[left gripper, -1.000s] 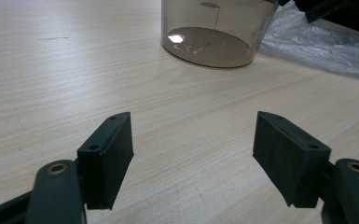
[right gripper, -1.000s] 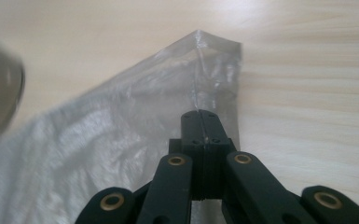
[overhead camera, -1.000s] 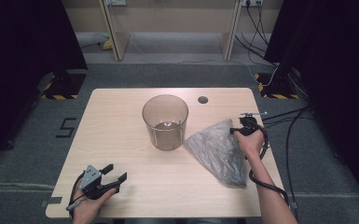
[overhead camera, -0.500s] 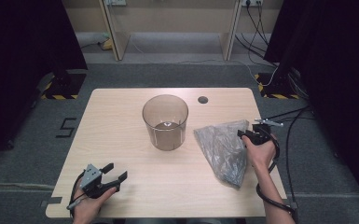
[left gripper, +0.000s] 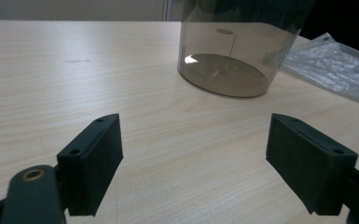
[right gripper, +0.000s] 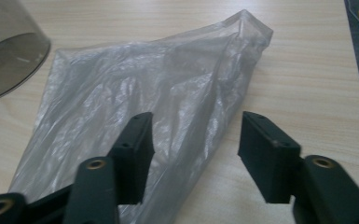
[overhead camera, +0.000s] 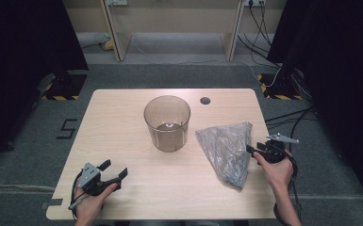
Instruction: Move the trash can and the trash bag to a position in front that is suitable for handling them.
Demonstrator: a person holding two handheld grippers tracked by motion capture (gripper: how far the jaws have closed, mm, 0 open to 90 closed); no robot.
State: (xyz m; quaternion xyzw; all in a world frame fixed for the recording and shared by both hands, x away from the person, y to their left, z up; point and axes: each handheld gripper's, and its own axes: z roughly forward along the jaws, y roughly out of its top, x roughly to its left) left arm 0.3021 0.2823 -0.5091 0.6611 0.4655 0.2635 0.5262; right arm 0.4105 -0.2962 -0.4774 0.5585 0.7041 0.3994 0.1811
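A smoky see-through bucket [overhead camera: 167, 123] [left gripper: 228, 51] stands upright in the middle of the wooden table [overhead camera: 122, 117]. To its right a crumpled clear plastic bag [overhead camera: 226, 149] [right gripper: 135, 102] lies flat on the tabletop. My right gripper [overhead camera: 250, 150] [right gripper: 193, 121] is at the bag's right edge; its jaws have just been opening and stand apart over the bag without pressing it. Near the front left corner my left gripper [overhead camera: 115, 169] [left gripper: 193, 122] points at the bucket. Its jaws have just opened a little further, and nothing is between them.
A round cable hole [overhead camera: 205, 100] sits in the tabletop behind the bucket. The table's right edge is just beside my right hand, with cables [overhead camera: 292, 117] on the floor beyond it. Desk legs stand at the back.
My right gripper let go of the bag and drew back toward the near right edge. The bag's lifted corner dropped and it now lies flat. The left hand stayed put.
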